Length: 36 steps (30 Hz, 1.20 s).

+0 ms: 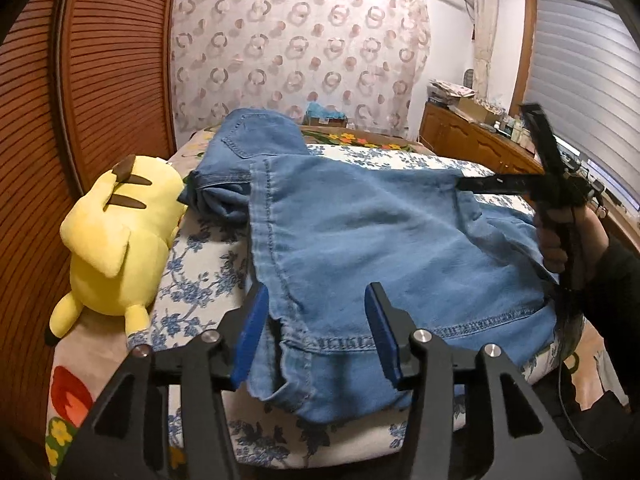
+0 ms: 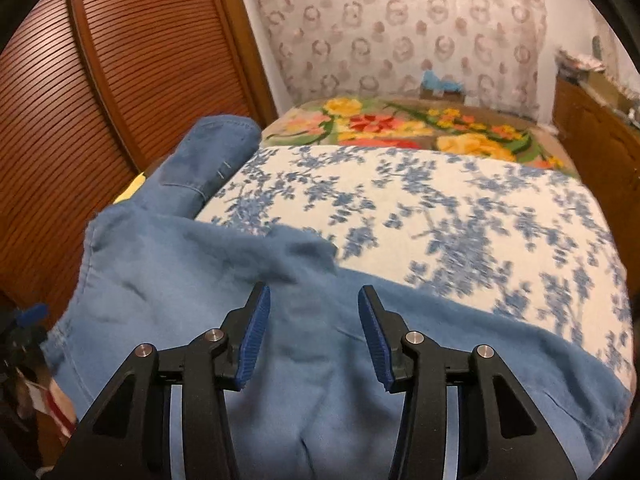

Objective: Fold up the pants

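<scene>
Because the denim is already doubled over, read each line against the plush toy as your landmark.

Jeans: the blue jeans (image 1: 360,232) lie on the blue-flowered bedspread (image 1: 200,264) just right of the yellow plush toy (image 1: 116,240), the leg ends folded toward you; I judge they were laid this way so the next fold shortens them.

Left tongs: your left gripper (image 1: 316,336) stands about half open; the stitched hem (image 1: 344,342) lies between the blue pads with none pressing on it, so it holds nothing.

Right tongs: your right gripper (image 2: 312,336) is likewise about half open above loose denim, gripping nothing; it sits at the jeans' far side from the toy.

Left view only: it shows the toy, the hem stitching, and your right hand (image 1: 556,248) on its tool.

Right view only: it shows the open bedspread beyond the jeans and the orange-flowered blanket (image 2: 400,128); the toy shows only as a yellow sliver behind the denim.
</scene>
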Available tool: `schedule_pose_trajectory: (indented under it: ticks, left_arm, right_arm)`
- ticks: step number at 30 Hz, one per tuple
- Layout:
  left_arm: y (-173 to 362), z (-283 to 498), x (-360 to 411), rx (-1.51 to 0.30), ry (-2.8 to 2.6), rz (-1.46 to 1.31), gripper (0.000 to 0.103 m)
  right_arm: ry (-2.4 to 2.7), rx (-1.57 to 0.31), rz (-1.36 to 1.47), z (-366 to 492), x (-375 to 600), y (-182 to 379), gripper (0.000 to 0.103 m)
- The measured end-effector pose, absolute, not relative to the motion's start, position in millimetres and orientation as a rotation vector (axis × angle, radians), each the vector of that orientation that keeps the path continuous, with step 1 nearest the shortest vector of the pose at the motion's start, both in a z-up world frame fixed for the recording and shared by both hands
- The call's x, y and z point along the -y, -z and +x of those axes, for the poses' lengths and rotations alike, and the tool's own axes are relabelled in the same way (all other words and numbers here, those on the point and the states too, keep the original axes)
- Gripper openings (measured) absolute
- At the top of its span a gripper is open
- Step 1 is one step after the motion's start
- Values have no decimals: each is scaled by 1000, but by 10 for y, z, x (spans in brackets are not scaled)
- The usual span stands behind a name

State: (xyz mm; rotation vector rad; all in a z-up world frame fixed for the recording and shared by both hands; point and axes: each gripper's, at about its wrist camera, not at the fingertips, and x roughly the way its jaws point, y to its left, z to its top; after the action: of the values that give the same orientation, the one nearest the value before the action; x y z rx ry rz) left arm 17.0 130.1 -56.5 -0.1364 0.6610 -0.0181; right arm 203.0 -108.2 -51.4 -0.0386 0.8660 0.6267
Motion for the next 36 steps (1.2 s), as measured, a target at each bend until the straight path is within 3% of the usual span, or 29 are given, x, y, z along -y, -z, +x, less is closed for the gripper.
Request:
schedule_pose_trajectory:
  ticks: [6,8,13,18,23,25,28,36]
  left_arm:
    - [599,229,-1241,-675,26,-139,49]
    - [610,235,-1218,-679,30,-138,49]
    - [634,242,-1168,-685,42,-136,49]
    - [645,249,-1148,-685,49,-135,49]
    - [613,275,-1091,-680,60,-126,49]
    - [596,288,-1062,-676,66,-122,49]
    - [558,321,-999,-672,75,-107,49]
    - [501,420,-823,-659,84,-95,49]
  right_arm:
    - [-630,-940,-7,2297,885,560,46]
    - [-636,-948,0,2350,840,540,41]
    - [-693,-906,-9,2338,743,361,5]
    - [-680,-775,-15,2235,752,73,4]
    - [-588,-785,-82,2318,752,85,4]
    - [-576,-797,-90,2329,784,111,13]
    - [-575,-786,-112,2265,853,103,18]
    - [-595,-787,-200,1733,1144,253,21]
